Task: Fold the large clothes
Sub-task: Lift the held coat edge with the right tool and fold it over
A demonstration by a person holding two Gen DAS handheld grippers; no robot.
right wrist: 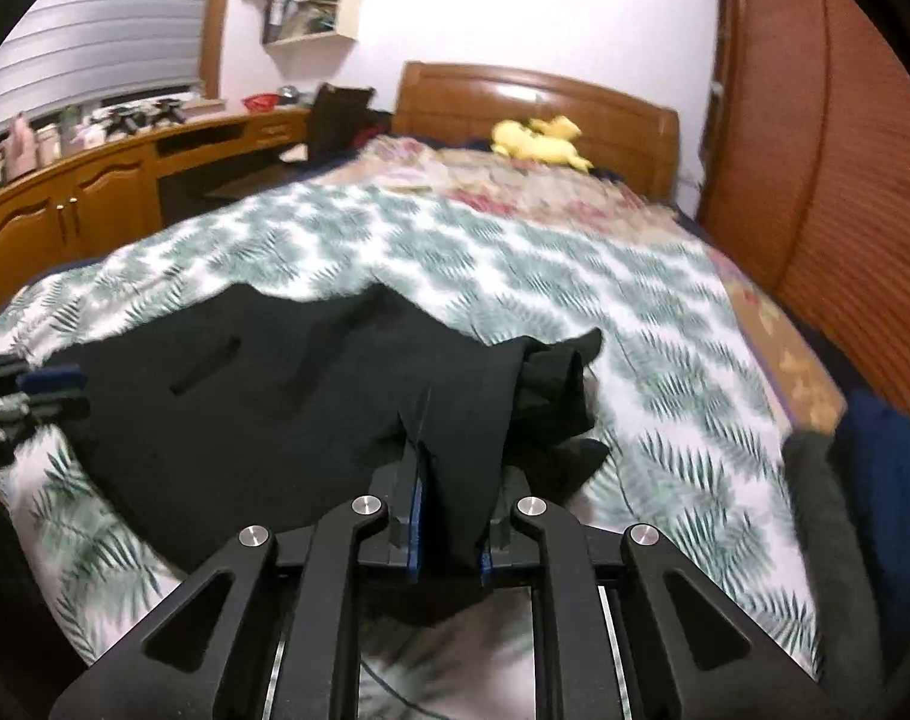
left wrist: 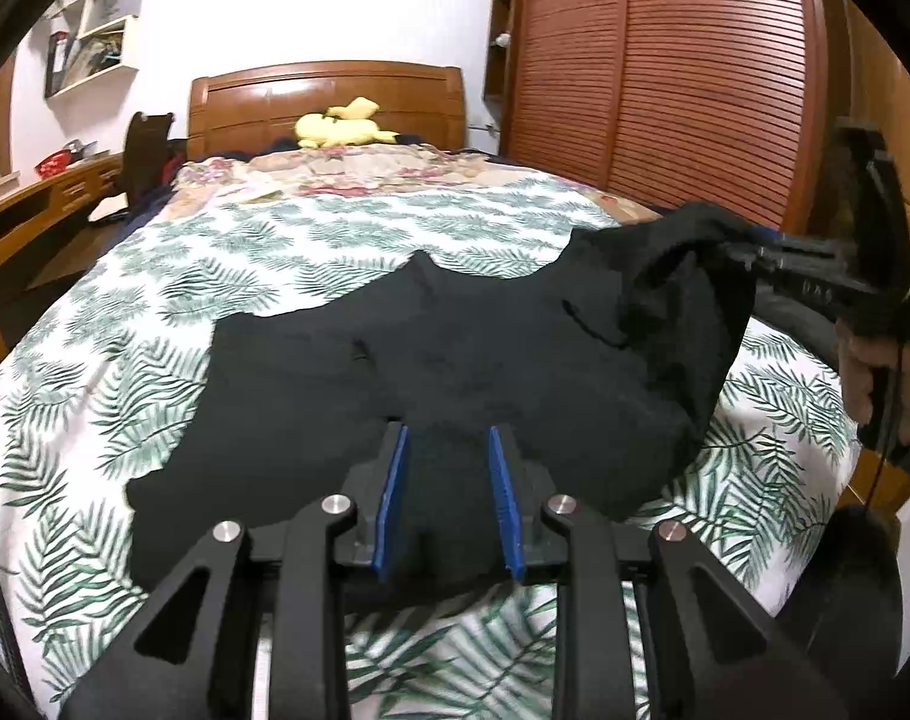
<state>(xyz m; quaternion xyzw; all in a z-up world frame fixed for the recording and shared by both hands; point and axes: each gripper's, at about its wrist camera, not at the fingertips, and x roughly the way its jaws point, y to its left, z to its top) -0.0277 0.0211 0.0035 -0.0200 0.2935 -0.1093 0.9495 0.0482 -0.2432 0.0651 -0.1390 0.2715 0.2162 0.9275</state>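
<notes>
The black garment (left wrist: 407,372) lies spread on the bed, on a leaf-print cover (left wrist: 311,240), with its long axis running across the bed from left to right, not toward the headboard (left wrist: 329,102). The left wrist view shows what the other does not: the garment's whole ragged far edge, its left end lying flat, and its right end lifted off the cover in a bunched fold by the right gripper (left wrist: 749,258), with the person's hand (left wrist: 881,384) behind it. The right wrist view shows that grip from close up: the right gripper (right wrist: 449,516) has its fingers clamped on a thick fold of black cloth that hangs down between the blue pads, and more gathered cloth sits just past the fingertips. It also shows the left gripper (right wrist: 35,396) at the far left edge, at the garment's other end, blurred.

In its own view the left gripper (left wrist: 446,480) has its fingers apart, the blue pads either side of the garment's near edge; whether the cloth touches them I cannot tell.

Beyond the garment the cover is bare up to a floral blanket (left wrist: 359,171) and a yellow plush toy (left wrist: 341,126) at the headboard. A slatted wardrobe (left wrist: 695,78) stands along the right side, a wooden desk (right wrist: 95,192) along the left.
</notes>
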